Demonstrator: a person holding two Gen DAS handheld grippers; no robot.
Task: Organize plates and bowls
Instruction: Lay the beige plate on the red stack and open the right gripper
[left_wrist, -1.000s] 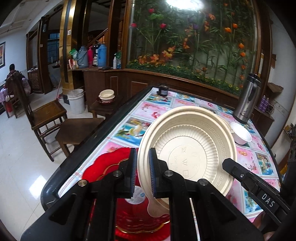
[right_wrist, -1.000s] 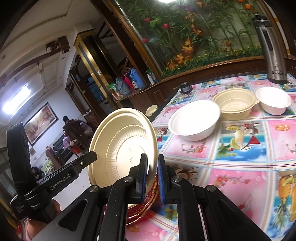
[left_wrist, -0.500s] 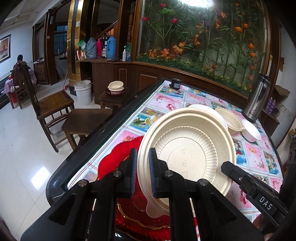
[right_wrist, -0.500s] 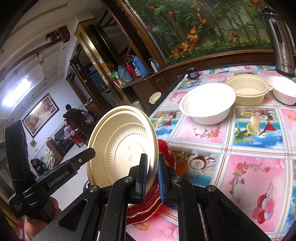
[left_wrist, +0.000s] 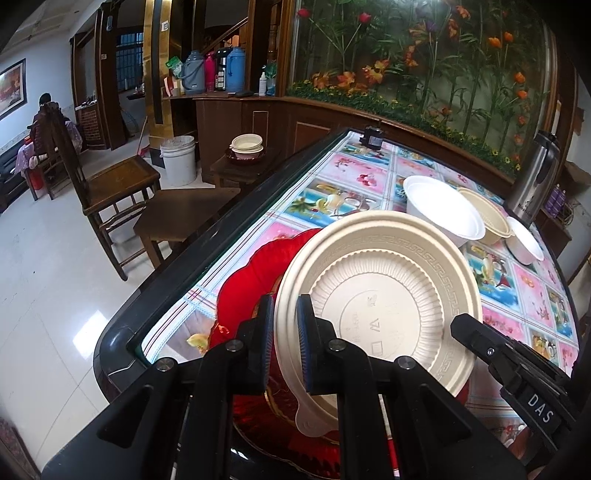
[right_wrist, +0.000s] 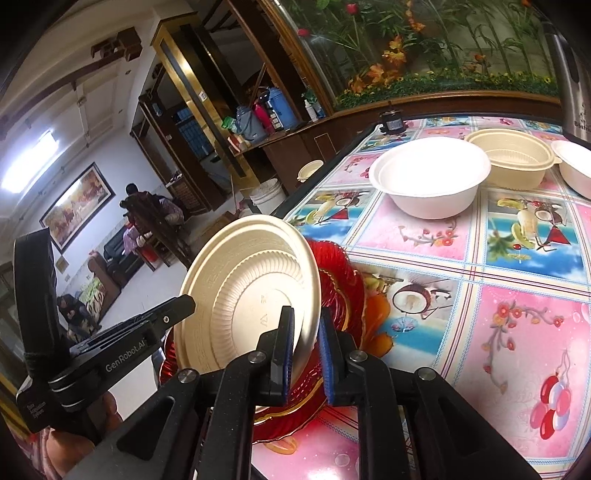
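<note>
Both grippers hold one cream plastic plate (left_wrist: 380, 295) by opposite rims, tilted on edge, underside showing. My left gripper (left_wrist: 286, 339) is shut on its near rim. My right gripper (right_wrist: 304, 347) is shut on the other rim of the plate (right_wrist: 247, 291). The plate hangs just above a red glass plate (left_wrist: 251, 280) lying at the table's near corner; the red plate also shows in the right wrist view (right_wrist: 340, 291). Farther along the table stand a white bowl (right_wrist: 430, 175), a cream bowl (right_wrist: 511, 155) and a second white bowl (right_wrist: 574, 162).
The table (right_wrist: 517, 332) has a flowered cloth and a dark raised edge (left_wrist: 207, 236). A steel thermos (left_wrist: 532, 184) stands at the far right. A small black object (left_wrist: 373, 136) sits at the far end. Wooden chairs (left_wrist: 110, 184) and a stool with stacked bowls (left_wrist: 246, 147) stand left of the table.
Both grippers have lowered the cream plate toward the red plate and tipped it flatter. More of the table and the bowls shows now.
</note>
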